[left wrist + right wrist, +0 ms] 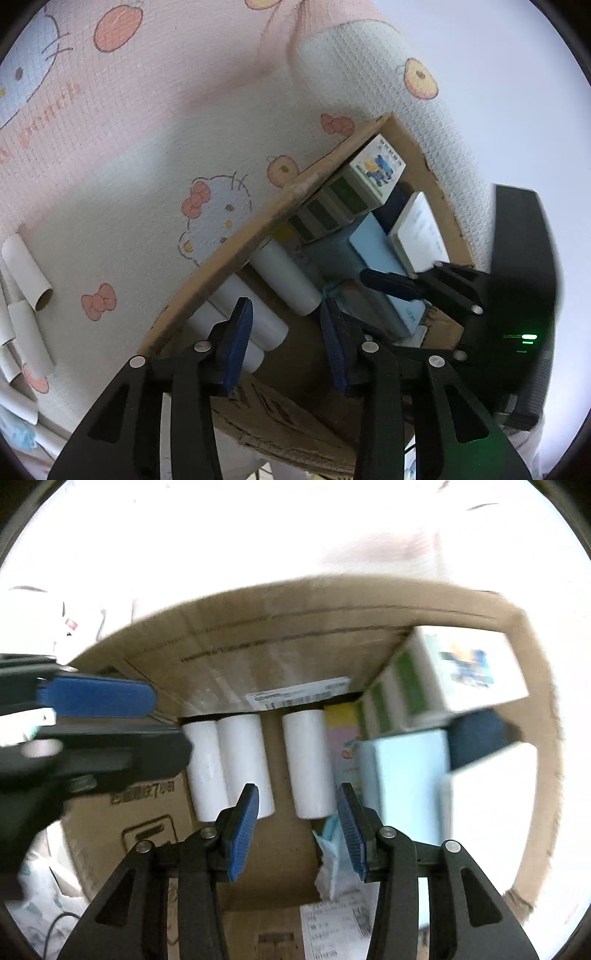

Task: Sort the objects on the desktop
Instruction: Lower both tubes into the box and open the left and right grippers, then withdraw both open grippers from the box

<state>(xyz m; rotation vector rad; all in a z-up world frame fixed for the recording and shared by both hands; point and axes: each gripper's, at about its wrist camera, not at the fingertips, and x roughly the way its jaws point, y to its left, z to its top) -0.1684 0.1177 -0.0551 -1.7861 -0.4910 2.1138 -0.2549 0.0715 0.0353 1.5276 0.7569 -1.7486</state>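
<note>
Left wrist view: waffle-textured cartoon-print cloth under a corrugated cardboard box; left gripper above it, jaws apart, nothing between, over white paper rolls lying beside small cartons inside; more cardboard tubes lie on the cloth, cut off at left. Right wrist view: blurred, background blown out; right gripper part-open, empty, above the same rolls; carton print unreadable.

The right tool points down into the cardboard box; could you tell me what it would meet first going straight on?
Probably the bare box floor between the white rolls; nothing lies between its open pads, though depth is unclear.
</note>
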